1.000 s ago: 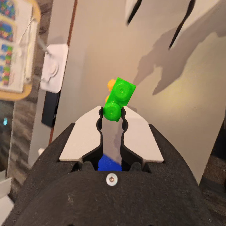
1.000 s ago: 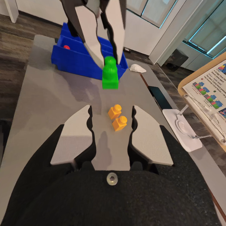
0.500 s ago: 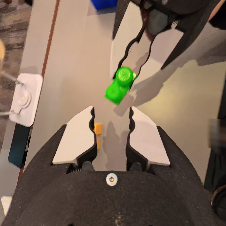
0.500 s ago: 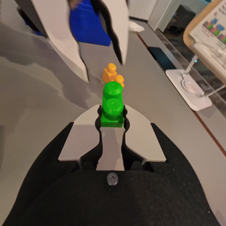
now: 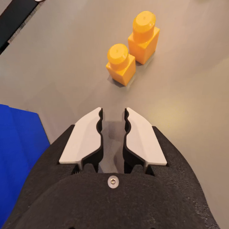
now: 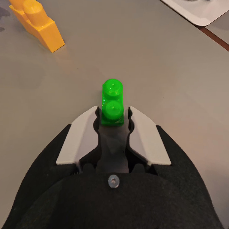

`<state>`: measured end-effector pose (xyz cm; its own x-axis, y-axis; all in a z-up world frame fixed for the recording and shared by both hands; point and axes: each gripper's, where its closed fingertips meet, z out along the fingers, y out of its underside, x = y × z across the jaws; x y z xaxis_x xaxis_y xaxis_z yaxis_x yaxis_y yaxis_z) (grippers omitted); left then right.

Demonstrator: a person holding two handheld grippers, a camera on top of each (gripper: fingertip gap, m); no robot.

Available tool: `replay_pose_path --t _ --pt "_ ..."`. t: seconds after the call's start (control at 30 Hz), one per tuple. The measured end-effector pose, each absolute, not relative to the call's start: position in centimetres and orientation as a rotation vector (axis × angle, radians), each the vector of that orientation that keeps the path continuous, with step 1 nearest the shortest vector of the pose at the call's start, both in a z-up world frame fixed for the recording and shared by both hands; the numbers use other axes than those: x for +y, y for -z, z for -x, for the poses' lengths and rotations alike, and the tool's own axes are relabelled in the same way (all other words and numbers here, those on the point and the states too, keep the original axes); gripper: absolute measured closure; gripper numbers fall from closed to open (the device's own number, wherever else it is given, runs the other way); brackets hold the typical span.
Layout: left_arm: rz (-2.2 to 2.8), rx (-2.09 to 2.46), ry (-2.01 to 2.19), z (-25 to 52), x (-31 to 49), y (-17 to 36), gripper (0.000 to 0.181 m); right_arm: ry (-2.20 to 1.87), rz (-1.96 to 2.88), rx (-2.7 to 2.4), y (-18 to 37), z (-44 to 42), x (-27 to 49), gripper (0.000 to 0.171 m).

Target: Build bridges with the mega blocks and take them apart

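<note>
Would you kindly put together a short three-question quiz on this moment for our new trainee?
1. True or false: the left gripper is shut on a block.
2. What sits between the fingertips of the right gripper? A: an orange block. B: the green block, which has two studs. C: nothing.
3. Fill in the blank: in the left wrist view, the nearer orange block and the farther orange block both stand upright on the grey ____.

Key
1. False: its jaws are apart and empty.
2. B.
3. table.
</note>
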<state>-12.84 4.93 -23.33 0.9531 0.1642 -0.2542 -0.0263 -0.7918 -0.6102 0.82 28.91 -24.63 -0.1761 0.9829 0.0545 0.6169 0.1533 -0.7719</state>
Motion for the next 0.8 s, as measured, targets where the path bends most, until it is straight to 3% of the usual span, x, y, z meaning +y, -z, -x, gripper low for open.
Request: replay_pose_path --t 0.2,0.4,0.8 --pt "2.387 -0.149 -0.378 13.9 6.5 23.7 0.164 -1.037 1.296 -1.712 17.9 0.1 23.9 0.17" --pt "2.373 -0.185 -0.311 15.0 8.2 24.7 0.179 -0.937 1.48 -1.939 22.9 6.8 18.3 0.171" --pt "2.327 -0.062 -0.083 14.5 11.1 25.1 0.18 -0.967 1.606 -1.953 25.1 9.6 16.7 0.171"
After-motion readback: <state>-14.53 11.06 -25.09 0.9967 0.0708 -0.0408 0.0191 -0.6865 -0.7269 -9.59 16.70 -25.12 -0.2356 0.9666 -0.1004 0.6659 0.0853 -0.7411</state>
